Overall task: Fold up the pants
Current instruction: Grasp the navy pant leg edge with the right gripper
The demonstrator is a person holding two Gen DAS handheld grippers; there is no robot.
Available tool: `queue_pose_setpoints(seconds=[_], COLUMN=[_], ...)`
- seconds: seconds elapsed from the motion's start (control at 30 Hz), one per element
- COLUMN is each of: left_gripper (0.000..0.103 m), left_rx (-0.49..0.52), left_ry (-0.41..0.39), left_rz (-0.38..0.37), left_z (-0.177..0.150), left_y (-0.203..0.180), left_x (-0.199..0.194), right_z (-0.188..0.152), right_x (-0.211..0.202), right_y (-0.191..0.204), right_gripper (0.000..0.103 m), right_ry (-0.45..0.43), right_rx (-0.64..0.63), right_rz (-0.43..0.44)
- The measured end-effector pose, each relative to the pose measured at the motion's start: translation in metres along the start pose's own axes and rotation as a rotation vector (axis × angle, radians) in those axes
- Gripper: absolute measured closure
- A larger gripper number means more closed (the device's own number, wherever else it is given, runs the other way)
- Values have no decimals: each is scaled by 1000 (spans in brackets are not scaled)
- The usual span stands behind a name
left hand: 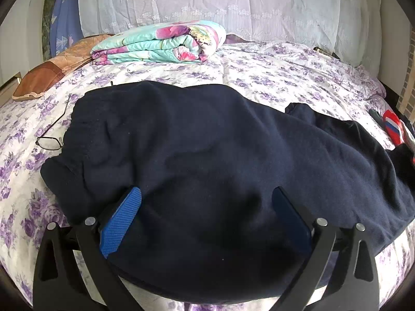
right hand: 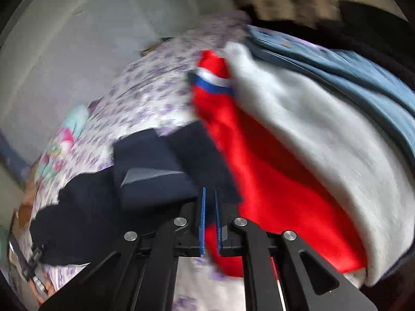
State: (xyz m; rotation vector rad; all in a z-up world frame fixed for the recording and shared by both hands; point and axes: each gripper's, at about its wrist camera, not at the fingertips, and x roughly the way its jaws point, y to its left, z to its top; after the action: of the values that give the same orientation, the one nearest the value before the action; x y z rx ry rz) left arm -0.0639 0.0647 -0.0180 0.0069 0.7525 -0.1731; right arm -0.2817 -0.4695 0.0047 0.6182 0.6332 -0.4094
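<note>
The dark navy fleece pants (left hand: 207, 155) are spread on the bed with the purple-flowered sheet (left hand: 285, 77). The left tool (left hand: 207, 199) is held wide apart over the near edge of the pants. The right tool (right hand: 210, 194) is almost closed, with a thin gap; if cloth is held cannot be told. A red garment (right hand: 259, 168) is seen beside it.

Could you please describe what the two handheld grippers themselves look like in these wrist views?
Both look alike. The left gripper has two flat fingers faced with blue, finely textured pads, carried on matte black linkage bars with round silver pivot pins and triangular cut-outs. The right gripper shows the same black bars, silver pins and thin blue pads edge-on. No cables, markings or sleeves are visible.
</note>
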Motion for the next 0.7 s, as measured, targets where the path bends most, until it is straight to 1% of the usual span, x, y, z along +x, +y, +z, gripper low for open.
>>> queue_pose_setpoints(seconds=[0.03, 0.07, 0.1, 0.13, 0.23, 0.27, 0.33, 0.37, 0.4, 0.43, 0.47, 0.53, 0.57, 0.6, 0.63, 0.67, 0.7], left_gripper=[5, 5, 5, 5, 5, 5, 5, 5, 5, 5, 5, 5, 5, 5, 5, 5, 5], left_rx=[1, 1, 0, 1, 4, 4, 6, 9, 10, 12, 13, 13, 12, 12, 12, 12, 11], left_ry=[1, 1, 0, 0, 2, 2, 4, 5, 6, 7, 8, 7, 7, 7, 7, 7, 6], left_rz=[1, 1, 1, 2, 7, 8, 12, 16, 20, 23, 25, 25, 22, 22, 21, 20, 19], left_z=[0, 0, 0, 0, 0, 0, 0, 0, 0, 0, 0, 0, 0, 0, 0, 0, 0], left_y=[0, 0, 0, 0, 0, 0, 0, 0, -1, -1, -1, -1, -1, -1, -1, -1, -1], left_x=[0, 0, 0, 0, 0, 1, 1, 1, 1, 1, 2, 1, 2, 1, 2, 2, 1], right_z=[2, 6, 8, 7, 0, -8, -28, -45, -55, -62, -67, -70, -70, -68, -65, -56, -43], right_x=[0, 0, 2, 1, -3, -3, -5, -1, 3, 6, 15, 35, 42, 49, 50, 45, 32], right_y=[-4, -4, -2, 2, 32, 54, 84, 107, 119, 127, 135, 141, 140, 138, 135, 128, 122], right_gripper=[92, 78, 52, 46, 46, 46, 46, 47, 47, 47, 48, 50, 62, 82, 84, 88, 90], right_ry=[-3, 3, 4, -1, -55, -74, -89, -111, -128, -136, -126, -83, -81, -86, -76, -62, -79], right_rx=[26, 45, 42, 31, -143, -277, -469, -629, -713, -768, -826, -882, -893, -900, -886, -826, -749], right_rz=[28, 61, 78, 78, 3, -39, -93, -142, -170, -185, -195, -216, -242, -266, -256, -211, -172])
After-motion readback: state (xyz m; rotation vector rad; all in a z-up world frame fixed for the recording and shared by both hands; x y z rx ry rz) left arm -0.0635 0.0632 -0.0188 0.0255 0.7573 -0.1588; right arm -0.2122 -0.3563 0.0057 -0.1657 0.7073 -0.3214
